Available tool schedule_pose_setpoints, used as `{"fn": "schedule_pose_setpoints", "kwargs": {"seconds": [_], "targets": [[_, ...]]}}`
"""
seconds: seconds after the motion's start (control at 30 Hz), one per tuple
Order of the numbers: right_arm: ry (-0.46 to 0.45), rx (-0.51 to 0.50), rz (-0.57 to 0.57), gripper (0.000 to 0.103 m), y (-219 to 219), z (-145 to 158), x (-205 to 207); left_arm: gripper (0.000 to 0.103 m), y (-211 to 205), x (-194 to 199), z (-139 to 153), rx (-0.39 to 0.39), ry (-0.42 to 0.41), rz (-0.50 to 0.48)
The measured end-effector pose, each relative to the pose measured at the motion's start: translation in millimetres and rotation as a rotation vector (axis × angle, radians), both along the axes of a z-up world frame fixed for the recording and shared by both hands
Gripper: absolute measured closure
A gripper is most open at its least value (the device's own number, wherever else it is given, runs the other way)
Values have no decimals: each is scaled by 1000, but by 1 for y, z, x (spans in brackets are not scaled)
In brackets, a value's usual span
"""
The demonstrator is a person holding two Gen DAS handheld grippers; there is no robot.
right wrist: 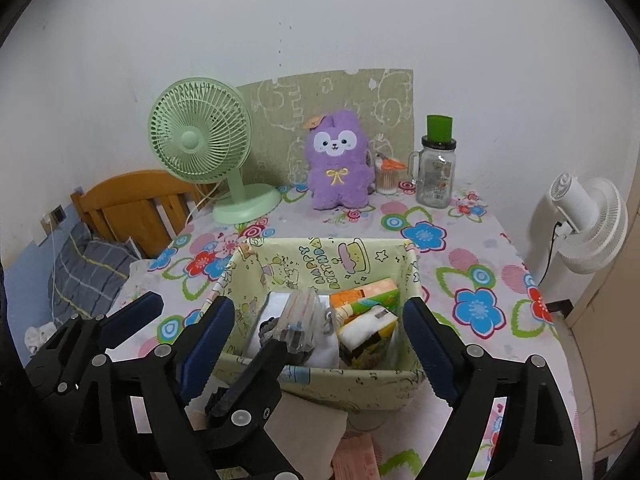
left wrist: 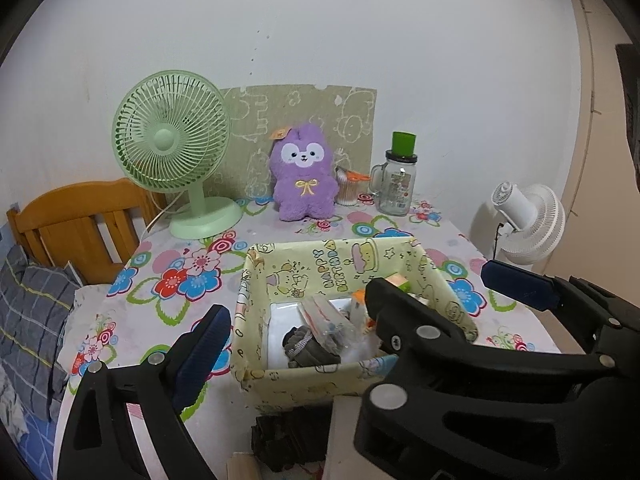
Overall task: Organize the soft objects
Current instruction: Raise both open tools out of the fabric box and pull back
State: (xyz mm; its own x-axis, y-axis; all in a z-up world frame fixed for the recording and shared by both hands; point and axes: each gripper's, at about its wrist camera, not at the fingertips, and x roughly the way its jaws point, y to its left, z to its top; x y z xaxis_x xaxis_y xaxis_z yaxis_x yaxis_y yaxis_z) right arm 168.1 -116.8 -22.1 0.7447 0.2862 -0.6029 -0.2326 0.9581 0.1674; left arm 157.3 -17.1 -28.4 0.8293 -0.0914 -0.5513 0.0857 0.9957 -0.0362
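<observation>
A yellow cartoon-print box (left wrist: 316,372) (right wrist: 320,380) stands on the flowered table near me. It holds dark socks (left wrist: 306,346), a clear plastic packet (right wrist: 302,316) and tissue packs (right wrist: 366,308). A purple plush rabbit (left wrist: 304,172) (right wrist: 340,160) sits upright at the table's back. My left gripper (left wrist: 294,316) is open and empty over the box's near side. My right gripper (right wrist: 320,320) is open and empty, its fingers straddling the box. The right gripper's blue-padded finger (left wrist: 520,284) also shows in the left wrist view.
A green desk fan (left wrist: 176,152) (right wrist: 208,148) stands back left. A glass mug jar with green lid (left wrist: 398,176) (right wrist: 436,164) and a cotton-swab jar (right wrist: 386,178) stand back right. A white fan (right wrist: 588,224) is off the right edge, a wooden bed (left wrist: 76,220) to the left.
</observation>
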Motion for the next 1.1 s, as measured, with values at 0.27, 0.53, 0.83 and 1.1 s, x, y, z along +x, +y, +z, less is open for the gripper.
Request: {"fn": "schedule_pose_setpoints", "kwargs": {"seconds": [0.27, 0.53, 0.83, 1.1], "targets": [[-21, -5, -5, 11, -3, 7, -19, 6, -3, -18, 5, 3, -9, -1], [-50, -16, -23, 10, -7, 15, -42, 4, -7, -39, 11, 7, -30, 2], [-72, -19, -31, 10, -11, 21, -65, 3, -9, -61, 16, 10, -51, 1], [-84, -20, -36, 10, -15, 22, -84, 3, -13, -77, 16, 10, -60, -5]]}}
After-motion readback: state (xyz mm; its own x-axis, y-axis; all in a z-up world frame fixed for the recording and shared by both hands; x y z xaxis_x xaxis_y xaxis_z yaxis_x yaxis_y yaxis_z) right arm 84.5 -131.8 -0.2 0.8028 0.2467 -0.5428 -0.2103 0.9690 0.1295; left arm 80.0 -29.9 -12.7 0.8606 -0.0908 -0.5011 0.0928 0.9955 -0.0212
